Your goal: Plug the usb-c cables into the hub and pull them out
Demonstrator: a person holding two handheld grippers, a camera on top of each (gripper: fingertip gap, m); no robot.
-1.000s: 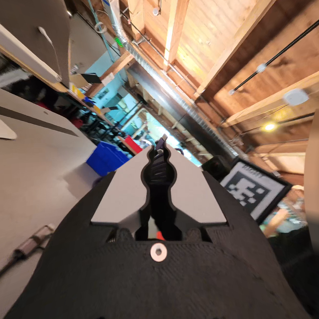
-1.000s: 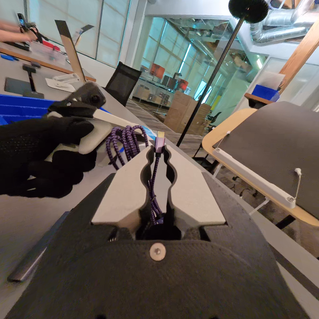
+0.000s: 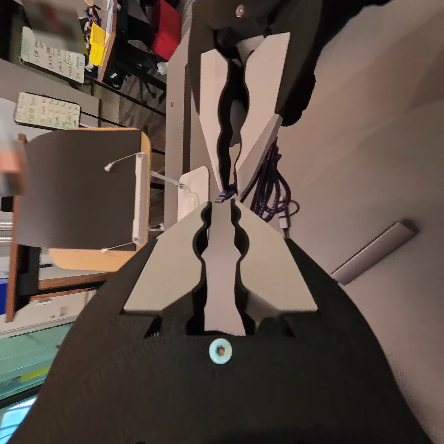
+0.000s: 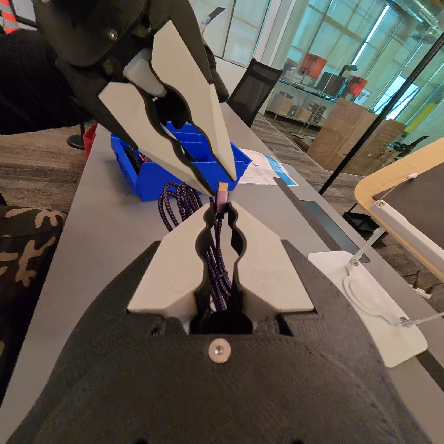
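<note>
The right gripper (image 4: 220, 206) is closed on the purple plug (image 4: 220, 200) of the braided usb-c cable (image 4: 217, 262), whose gold metal tip projects just beyond the fingertips at centre frame while the cable runs back between the fingers and also loops onto the grey table (image 4: 101, 230) at centre left. The left gripper (image 3: 221, 204) stands slightly parted with nothing between its fingers; in the right wrist view it descends from the upper left, its tips flanking the plug tip without a confirmed grip. The hub (image 3: 374, 252), a grey bar, lies flat on the table at the right middle of the left wrist view, well apart from both grippers and with no cable in it. A second connector (image 3: 284, 221) lies just beside the cable coil, left of the hub. Risks, as judged: if the left gripper closes on the metal tip rather than the plug body, the tip may bend or slip; a release by the right gripper before the left has closed would drop the plug; the trailing loops may snag or drag the unrestrained hub during insertion. A blue bin (image 4: 182, 173) stands behind the cable.
</note>
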